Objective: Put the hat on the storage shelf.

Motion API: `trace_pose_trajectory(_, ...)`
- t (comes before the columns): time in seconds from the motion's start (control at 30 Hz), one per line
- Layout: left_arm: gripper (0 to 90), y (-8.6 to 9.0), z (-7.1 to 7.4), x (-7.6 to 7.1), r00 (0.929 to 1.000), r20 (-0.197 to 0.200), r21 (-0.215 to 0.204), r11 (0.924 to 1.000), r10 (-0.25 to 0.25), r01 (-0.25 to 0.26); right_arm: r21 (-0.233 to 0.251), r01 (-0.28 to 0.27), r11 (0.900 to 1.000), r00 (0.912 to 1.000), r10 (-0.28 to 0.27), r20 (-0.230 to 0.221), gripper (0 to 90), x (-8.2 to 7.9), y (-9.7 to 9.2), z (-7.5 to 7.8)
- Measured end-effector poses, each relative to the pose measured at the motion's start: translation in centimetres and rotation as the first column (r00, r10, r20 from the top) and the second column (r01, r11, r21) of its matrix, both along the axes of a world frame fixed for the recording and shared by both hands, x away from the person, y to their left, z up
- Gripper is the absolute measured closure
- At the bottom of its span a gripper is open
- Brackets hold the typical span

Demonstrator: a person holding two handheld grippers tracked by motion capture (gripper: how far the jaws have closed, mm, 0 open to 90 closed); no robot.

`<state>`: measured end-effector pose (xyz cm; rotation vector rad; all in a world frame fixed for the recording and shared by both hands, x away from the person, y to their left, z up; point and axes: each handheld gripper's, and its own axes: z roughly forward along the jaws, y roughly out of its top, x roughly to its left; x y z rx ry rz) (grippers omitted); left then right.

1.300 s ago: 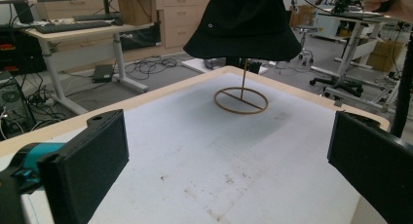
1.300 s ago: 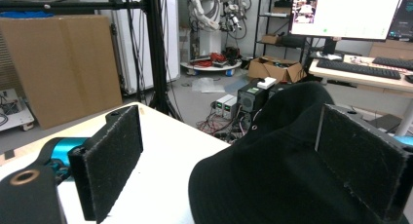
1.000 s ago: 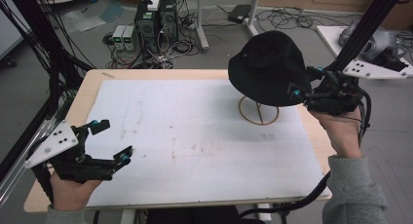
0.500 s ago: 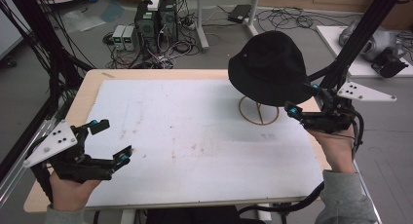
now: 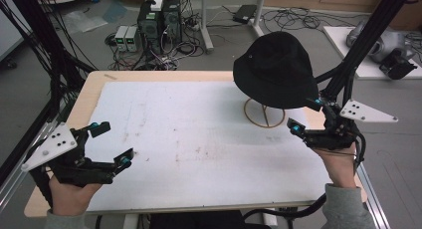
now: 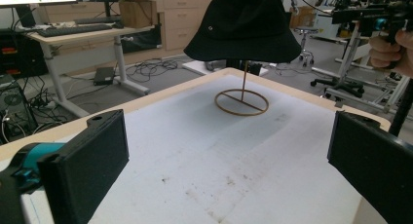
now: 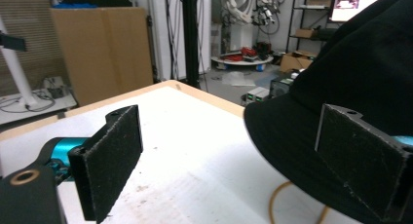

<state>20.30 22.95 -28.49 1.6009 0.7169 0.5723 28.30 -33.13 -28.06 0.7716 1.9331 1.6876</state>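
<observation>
And there's the black fabric bucket hat (image 5: 275, 70), upper right of the high view, perched crown-up on a thin wooden stand with a ring base (image 5: 264, 113), its brim flaring downward and the stand's post running straight up and down beneath it. Just right of the brim, the right gripper (image 5: 304, 115) hangs with jaws spread wide, gripping nothing, one pad against the brim's edge in its own view. Lower left, well apart, the left gripper (image 5: 112, 143) hovers agape and empty over the white table mat (image 5: 199, 139).
</observation>
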Motion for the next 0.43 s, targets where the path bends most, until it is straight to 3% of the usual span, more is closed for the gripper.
trace_pose_trajectory(0.07,1.7,0.03,0.03,-0.04,1.0,0.001,-0.001,1.0,-0.001,0.001,-0.021,0.004,0.9998,0.9999,-0.004,-0.013,9.2,0.09,0.18,-0.45)
trace_pose_trajectory(0.43,1.7,-0.29,0.18,-0.21,1.0,0.006,0.011,0.9999,0.0,0.0,-0.023,-0.01,0.9997,0.9995,0.009,-0.03,9.2,0.37,0.37,-1.18)
